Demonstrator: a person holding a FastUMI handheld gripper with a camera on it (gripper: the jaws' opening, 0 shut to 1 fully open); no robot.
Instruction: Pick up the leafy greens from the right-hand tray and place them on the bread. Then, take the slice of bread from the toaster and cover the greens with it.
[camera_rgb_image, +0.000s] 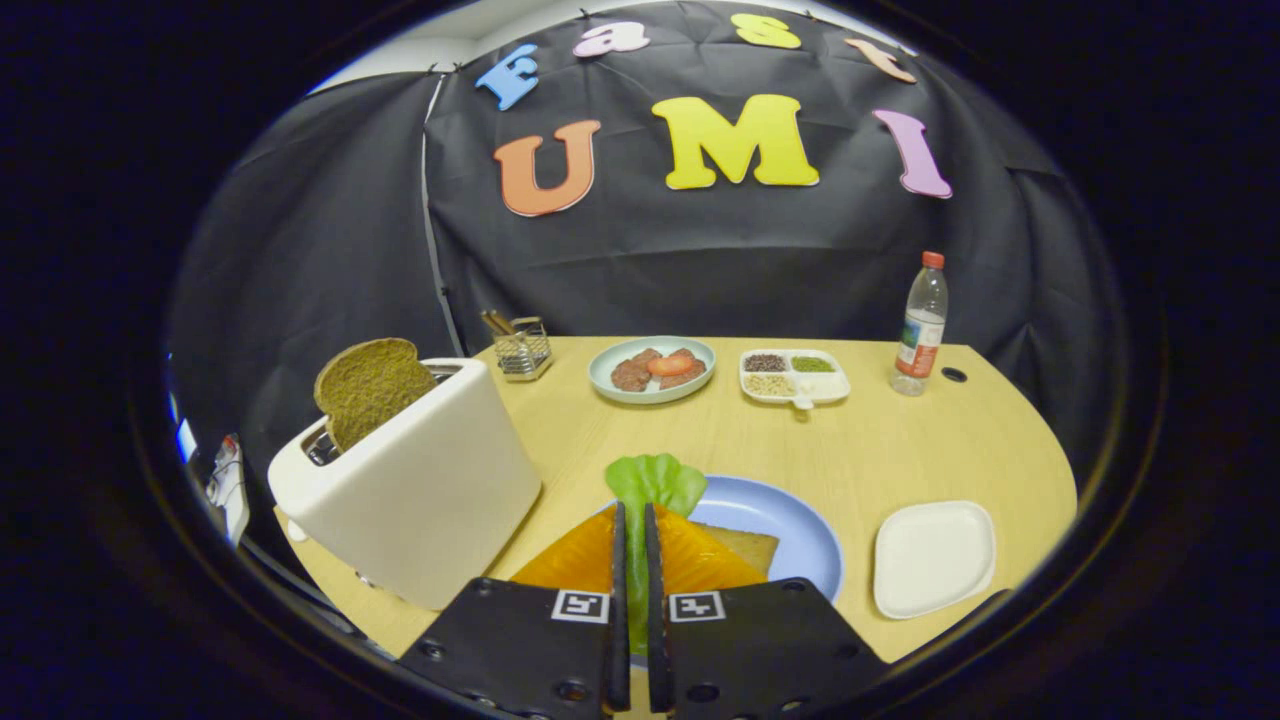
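Note:
My gripper (634, 515) is shut on the leafy greens (655, 482), whose green leaf sticks out just ahead of the fingertips and runs back between the fingers. Below the fingers lies a blue plate (790, 525) with a slice of bread (750, 545) topped by an orange layer (690, 560). The greens hang over this plate. To the left stands a white toaster (420, 490) with a brown slice of bread (368, 385) poking up from its slot. The white square tray (933, 555) to the right of the plate has nothing on it.
Beyond the plate sit a round dish of meat and tomato slices (652, 368), a divided dish of seeds (795, 376), a wire holder (523, 348) and a plastic bottle (920, 325). The wooden table (900, 440) ends near the booth wall.

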